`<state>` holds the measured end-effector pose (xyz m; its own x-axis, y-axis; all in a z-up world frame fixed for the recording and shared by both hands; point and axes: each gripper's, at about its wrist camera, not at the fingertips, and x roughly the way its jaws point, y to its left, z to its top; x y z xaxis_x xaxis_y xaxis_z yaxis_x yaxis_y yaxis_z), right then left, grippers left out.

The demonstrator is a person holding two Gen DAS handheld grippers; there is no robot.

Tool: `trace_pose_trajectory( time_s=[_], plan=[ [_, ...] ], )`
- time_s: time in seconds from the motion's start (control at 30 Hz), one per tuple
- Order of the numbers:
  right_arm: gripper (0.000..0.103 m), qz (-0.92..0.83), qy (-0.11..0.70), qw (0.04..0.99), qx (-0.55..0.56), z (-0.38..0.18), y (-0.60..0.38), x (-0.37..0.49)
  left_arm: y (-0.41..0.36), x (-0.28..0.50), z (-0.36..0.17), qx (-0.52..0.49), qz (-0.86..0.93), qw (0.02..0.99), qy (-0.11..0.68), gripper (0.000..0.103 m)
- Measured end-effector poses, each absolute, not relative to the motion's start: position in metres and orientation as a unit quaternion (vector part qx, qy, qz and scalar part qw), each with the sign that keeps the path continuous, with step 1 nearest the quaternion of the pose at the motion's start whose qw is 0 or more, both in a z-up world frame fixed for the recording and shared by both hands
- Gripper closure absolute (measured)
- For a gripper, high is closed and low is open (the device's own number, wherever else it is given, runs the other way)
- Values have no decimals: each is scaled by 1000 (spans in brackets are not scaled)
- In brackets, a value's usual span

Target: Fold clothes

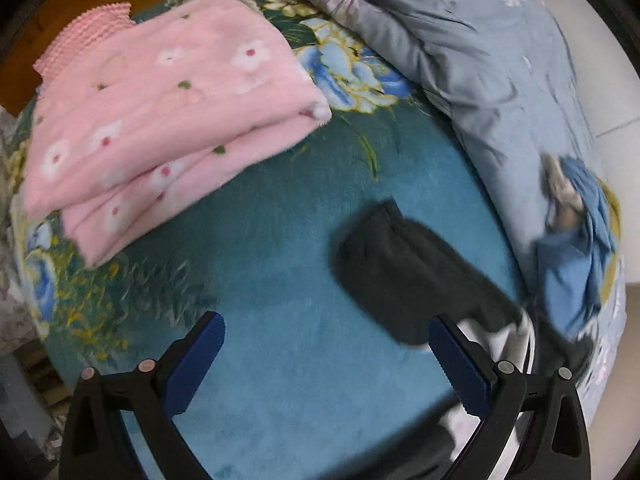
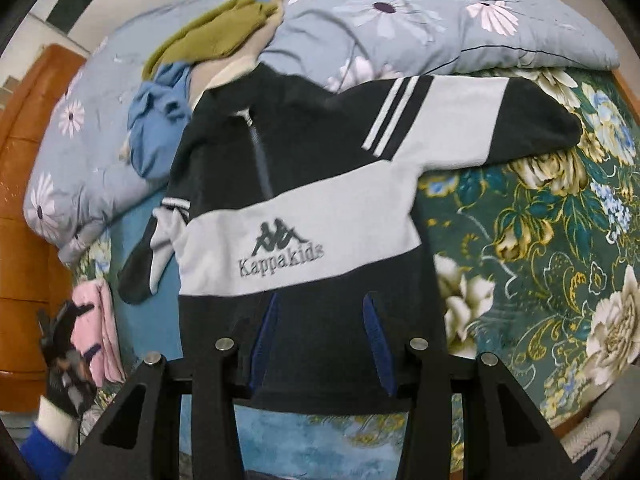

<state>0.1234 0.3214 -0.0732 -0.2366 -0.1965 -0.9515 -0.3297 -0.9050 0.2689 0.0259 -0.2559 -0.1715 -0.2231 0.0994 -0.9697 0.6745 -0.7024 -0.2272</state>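
A black and grey "Kappa kids" jacket (image 2: 304,216) lies front up on the teal floral bedspread (image 2: 540,240), one sleeve stretched right, the other folded down at its left. My right gripper (image 2: 320,316) has its blue pads set wide over the jacket's black hem; no cloth shows pinched between them. My left gripper (image 1: 326,336) is open above bare teal bedspread (image 1: 280,240), and the jacket's dark sleeve (image 1: 408,276) lies beside its right finger (image 1: 460,364). A folded pink floral garment (image 1: 160,120) lies at the upper left.
A grey-blue daisy quilt (image 2: 440,20) is bunched along the far side of the bed, with a heap of blue and olive clothes (image 2: 192,72) on it. An orange wooden headboard (image 2: 24,200) stands at left. A shoe (image 2: 596,432) lies on the floor at lower right.
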Motion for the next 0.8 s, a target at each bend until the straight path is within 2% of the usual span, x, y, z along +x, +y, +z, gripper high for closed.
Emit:
trace_pose_trajectory(
  time_s=[0.23, 0.47, 0.53, 0.7, 0.8],
  plan=[
    [58, 747, 169, 45, -641, -68, 283, 96, -275, -36, -205, 592, -671, 222, 387, 1],
    [58, 735, 152, 29, -661, -79, 250, 64, -245, -81, -239, 628, -626, 254, 387, 3],
    [58, 732, 145, 22, -665, -82, 242, 57, -240, -87, -248, 636, -612, 265, 389, 9],
    [58, 731, 125, 6, -671, -85, 228, 46, -236, -96, -263, 650, -586, 297, 382, 17],
    [58, 732, 116, 1, -671, -84, 225, 43, -236, -98, -265, 659, -583, 306, 363, 33]
  ],
)
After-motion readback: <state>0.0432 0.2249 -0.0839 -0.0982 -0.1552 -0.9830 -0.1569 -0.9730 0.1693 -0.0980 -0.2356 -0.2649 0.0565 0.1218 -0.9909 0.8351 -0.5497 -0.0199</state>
